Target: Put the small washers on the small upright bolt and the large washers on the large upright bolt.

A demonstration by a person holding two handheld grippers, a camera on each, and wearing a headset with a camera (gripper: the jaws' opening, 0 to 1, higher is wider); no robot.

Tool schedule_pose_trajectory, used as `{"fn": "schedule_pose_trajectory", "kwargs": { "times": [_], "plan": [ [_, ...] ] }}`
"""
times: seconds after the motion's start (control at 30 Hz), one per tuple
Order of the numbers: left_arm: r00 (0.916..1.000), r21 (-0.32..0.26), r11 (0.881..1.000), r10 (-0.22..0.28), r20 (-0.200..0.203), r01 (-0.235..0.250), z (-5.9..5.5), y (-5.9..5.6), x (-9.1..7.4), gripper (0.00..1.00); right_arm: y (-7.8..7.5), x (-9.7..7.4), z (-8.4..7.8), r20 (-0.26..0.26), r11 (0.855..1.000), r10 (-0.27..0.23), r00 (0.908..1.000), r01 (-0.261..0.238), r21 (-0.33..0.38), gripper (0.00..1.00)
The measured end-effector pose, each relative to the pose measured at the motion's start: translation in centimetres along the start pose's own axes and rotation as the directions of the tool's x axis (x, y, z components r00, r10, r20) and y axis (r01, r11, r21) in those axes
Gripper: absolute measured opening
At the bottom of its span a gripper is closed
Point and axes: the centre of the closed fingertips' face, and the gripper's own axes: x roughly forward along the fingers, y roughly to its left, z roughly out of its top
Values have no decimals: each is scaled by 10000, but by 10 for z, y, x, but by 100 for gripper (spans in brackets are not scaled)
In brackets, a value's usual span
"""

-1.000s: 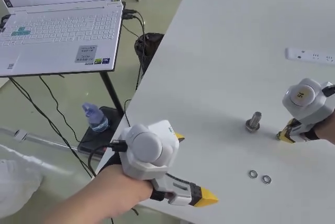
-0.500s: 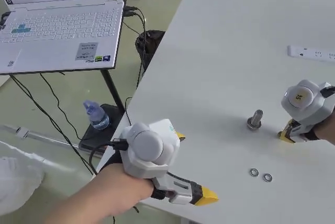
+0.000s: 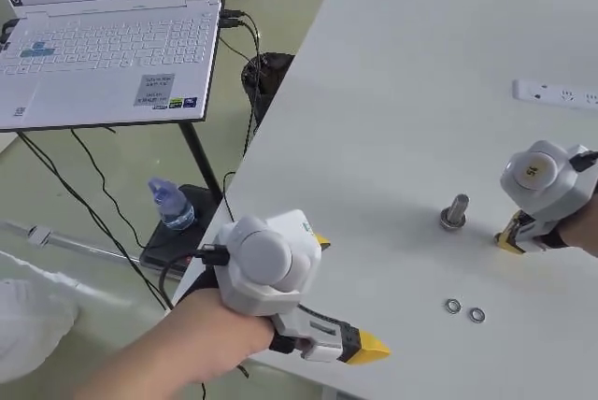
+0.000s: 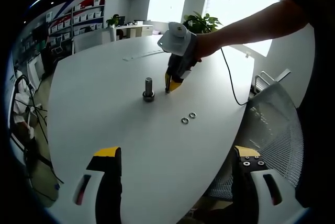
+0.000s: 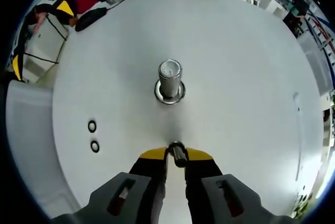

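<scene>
A large steel bolt stands upright on the white table. Just right of it, my right gripper points down at the table. It is shut on a small dark bolt at its yellow tips. Two small washers lie flat side by side in front of the large bolt. My left gripper hovers at the table's near edge, jaws wide open with nothing between them.
An open laptop sits on a stand left of the table, with cables and a water bottle on the floor below. A white power strip lies at the far right. A mesh chair stands by the table's edge.
</scene>
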Motion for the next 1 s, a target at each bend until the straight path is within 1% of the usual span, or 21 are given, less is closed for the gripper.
{"fn": "schedule_pose_trajectory", "kwargs": {
  "times": [0.23,0.57,0.6,0.63,0.67,0.7,0.73,0.8,0.87,1.0],
  "plan": [
    [10000,6,10000,-2,12,2,0,-1,0,87,0,0,0,-53,10000,0,10000,0,24,13],
    [10000,15,10000,20,4,-20,1,-3,-2,87,0,0,0,25,9999,9,10000,-9,124,14],
    [10000,27,10000,30,12,-30,1,-3,-3,87,0,0,0,29,10000,23,10000,-23,69,16],
    [10000,28,10000,29,9,-29,1,-3,-3,87,1,0,0,54,9999,95,9999,-96,86,22],
    [10000,29,10000,12,16,-12,1,-3,-3,87,0,0,-1,10,9999,73,10000,-74,146,25],
    [10000,31,10000,9,31,-9,1,-3,-3,87,0,0,-2,-8,9999,57,10000,-57,154,27],
    [10000,15,10000,8,60,-8,2,-4,-3,87,-1,0,-2,-17,9999,63,10000,-63,92,27],
    [10000,31,10000,8,48,-8,2,-5,-3,87,-1,-2,-2,48,9997,139,9999,-140,211,27],
    [10000,19,10000,17,74,-17,2,-5,-3,87,-2,-2,-1,68,9999,132,9999,-133,99,29],
    [9999,14,10000,29,107,-29,2,-5,-4,87,-4,-5,0,122,9997,190,9997,-192,126,31]
  ]
}}
